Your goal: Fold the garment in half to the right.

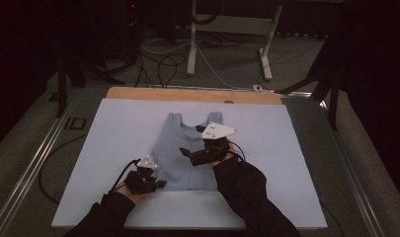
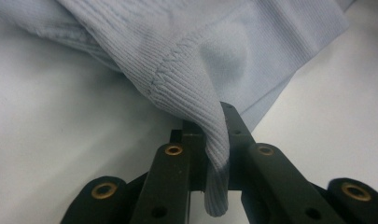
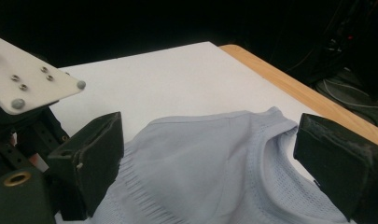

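Left gripper (image 1: 147, 181) pinches the near-left hem corner of the top (image 1: 187, 150), jaws pressed together on a fold of cloth; in the left gripper view the ribbed knit (image 2: 196, 93) rises out of the black jaws and a short tail hangs below them. Right gripper (image 1: 203, 154) hovers over the middle of the top with its jaws spread wide, nothing between them; in its own view the two black pads (image 3: 95, 161) stand well apart with the cloth lying under them.

Both forearms, in dark sleeves (image 1: 249, 192), come in from the near edge. The left hand (image 1: 133, 190) sits low at the hem, palm up under the gripper. The right forearm angles forward and inward, with the grey three-cornered plate (image 1: 218, 131) on top.

The top is pale blue and sleeveless, with two straps pointing to the far side and a scooped neck. It is a fine ribbed knit with a stitched hem, soft and slightly rumpled where it is lifted. It lies near the centre of a smooth white sheet (image 1: 113, 133) that covers a wooden table (image 1: 187, 94), whose bare wood shows along the far edge.

White sheet lies open on every side of the top, widest to the left and right, narrower toward the near edge.
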Tool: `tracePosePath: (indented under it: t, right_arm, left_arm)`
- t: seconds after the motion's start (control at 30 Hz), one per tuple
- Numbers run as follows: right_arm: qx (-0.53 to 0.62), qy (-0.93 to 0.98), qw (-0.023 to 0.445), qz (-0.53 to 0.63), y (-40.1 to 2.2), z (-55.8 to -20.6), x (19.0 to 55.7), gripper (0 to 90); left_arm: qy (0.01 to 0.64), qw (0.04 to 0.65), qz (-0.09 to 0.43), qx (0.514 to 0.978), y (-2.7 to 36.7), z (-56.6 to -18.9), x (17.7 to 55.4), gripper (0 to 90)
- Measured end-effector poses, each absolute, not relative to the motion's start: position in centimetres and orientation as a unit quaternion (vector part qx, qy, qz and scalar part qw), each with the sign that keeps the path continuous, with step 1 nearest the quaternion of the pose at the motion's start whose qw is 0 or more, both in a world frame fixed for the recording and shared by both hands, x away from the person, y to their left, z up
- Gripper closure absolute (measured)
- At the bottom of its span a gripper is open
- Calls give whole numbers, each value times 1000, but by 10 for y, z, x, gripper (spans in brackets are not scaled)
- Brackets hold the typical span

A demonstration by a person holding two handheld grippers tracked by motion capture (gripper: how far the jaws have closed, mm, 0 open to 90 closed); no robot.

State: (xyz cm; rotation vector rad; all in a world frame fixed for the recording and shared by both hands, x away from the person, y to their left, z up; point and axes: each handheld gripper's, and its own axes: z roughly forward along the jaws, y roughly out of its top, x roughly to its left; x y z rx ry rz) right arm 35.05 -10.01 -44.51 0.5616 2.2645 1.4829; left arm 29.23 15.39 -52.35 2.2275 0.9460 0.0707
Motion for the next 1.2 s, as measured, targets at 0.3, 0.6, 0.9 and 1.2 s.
tracePosePath:
  t: [0.3, 0.6, 0.9, 1.2]
  right_arm:
    - [208, 806, 176, 525, -93, -444, 372, 86]
    - [235, 812, 164, 508, -85, -447, 402, 86]
    - [259, 815, 162, 492, -72, -443, 444, 86]
    - [303, 806, 115, 496, -49, -453, 480, 86]
  left_arm:
    - [369, 390, 45, 842, 156, -519, 289, 852]
    - [369, 405, 50, 835, 155, -518, 288, 856]
    - [374, 407, 37, 832, 159, -521, 288, 856]
    - [370, 411, 38, 832, 159, -520, 287, 857]
